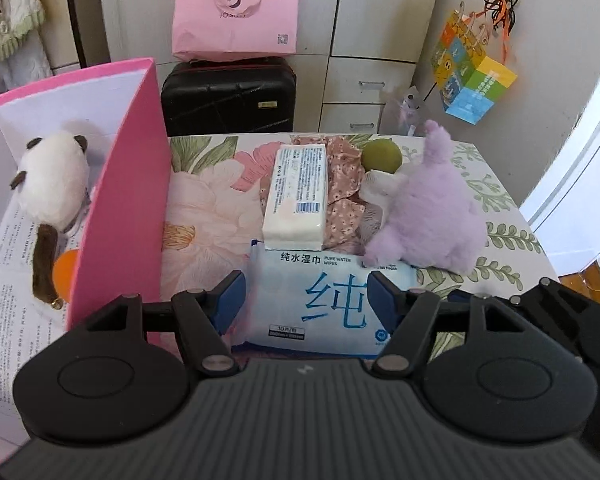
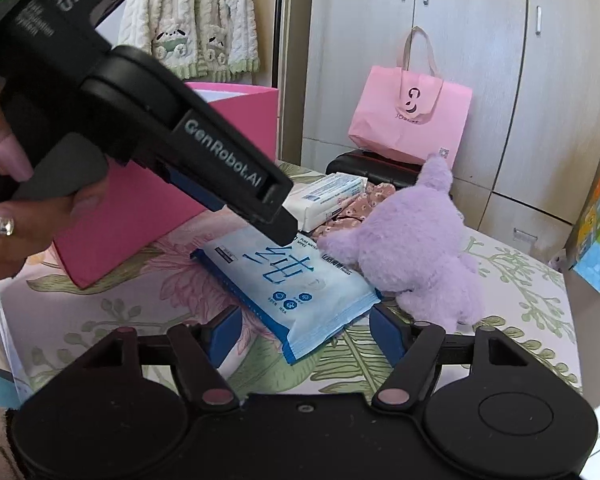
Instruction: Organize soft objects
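Observation:
A blue-and-white wet wipes pack (image 1: pixel 320 300) lies flat on the floral tabletop (image 1: pixel 204 208). My left gripper (image 1: pixel 306 298) hangs open just over it, blue pads on either side and not pressing. In the right wrist view the pack's near corner (image 2: pixel 312 336) lies between the open fingers of my right gripper (image 2: pixel 306 336), and the left gripper (image 2: pixel 278 226) points down at the pack's far end. Behind it are a white tissue pack (image 1: pixel 296 192), a floral cloth (image 1: pixel 344 196), a green ball (image 1: pixel 381 155) and a purple plush (image 1: pixel 424 216). The pink box (image 1: pixel 120 184) at left holds a white-and-brown plush (image 1: pixel 54 184) and an orange ball (image 1: pixel 64 276).
A black suitcase (image 1: pixel 228 96) with a pink tote bag (image 1: pixel 236 12) on top stands behind the table, against white cupboards. A colourful bag (image 1: pixel 472 76) hangs at the right. The table's right edge (image 1: pixel 536 236) drops off near the purple plush. A hand (image 2: pixel 4 200) holds the left gripper.

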A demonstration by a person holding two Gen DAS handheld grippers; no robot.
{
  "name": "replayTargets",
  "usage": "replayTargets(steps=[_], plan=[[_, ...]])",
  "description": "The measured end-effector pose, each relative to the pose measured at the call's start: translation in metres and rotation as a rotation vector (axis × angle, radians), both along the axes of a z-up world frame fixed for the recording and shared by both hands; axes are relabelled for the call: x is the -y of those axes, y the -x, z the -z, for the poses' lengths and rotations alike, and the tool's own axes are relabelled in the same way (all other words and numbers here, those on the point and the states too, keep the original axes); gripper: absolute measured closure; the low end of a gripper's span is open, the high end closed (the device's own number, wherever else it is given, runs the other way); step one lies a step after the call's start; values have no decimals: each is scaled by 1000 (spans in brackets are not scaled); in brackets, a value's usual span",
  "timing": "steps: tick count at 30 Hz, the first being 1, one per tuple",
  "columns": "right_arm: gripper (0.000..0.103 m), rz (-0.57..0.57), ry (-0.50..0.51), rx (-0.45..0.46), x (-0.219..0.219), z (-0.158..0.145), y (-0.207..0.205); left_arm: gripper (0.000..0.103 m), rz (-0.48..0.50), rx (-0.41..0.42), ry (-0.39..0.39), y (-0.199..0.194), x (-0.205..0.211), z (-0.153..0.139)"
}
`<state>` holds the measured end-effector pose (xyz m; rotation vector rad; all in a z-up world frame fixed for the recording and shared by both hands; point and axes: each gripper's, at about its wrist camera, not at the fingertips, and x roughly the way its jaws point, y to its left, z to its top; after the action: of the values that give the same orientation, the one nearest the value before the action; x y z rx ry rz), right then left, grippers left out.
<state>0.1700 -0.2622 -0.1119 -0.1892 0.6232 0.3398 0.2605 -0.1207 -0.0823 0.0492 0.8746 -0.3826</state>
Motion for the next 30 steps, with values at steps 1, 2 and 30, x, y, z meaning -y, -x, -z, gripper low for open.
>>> replayTargets(steps=[1, 2, 30], plan=[[27, -3, -3, -2, 0, 1, -2, 37, 0, -6, -7, -2, 2, 3], [27, -5, -6, -5, 0, 1, -4, 37, -2, -11, -14, -4, 4, 5], [45, 117, -126, -56, 0, 16, -16, 34, 99, -84, 42, 15, 4, 29]])
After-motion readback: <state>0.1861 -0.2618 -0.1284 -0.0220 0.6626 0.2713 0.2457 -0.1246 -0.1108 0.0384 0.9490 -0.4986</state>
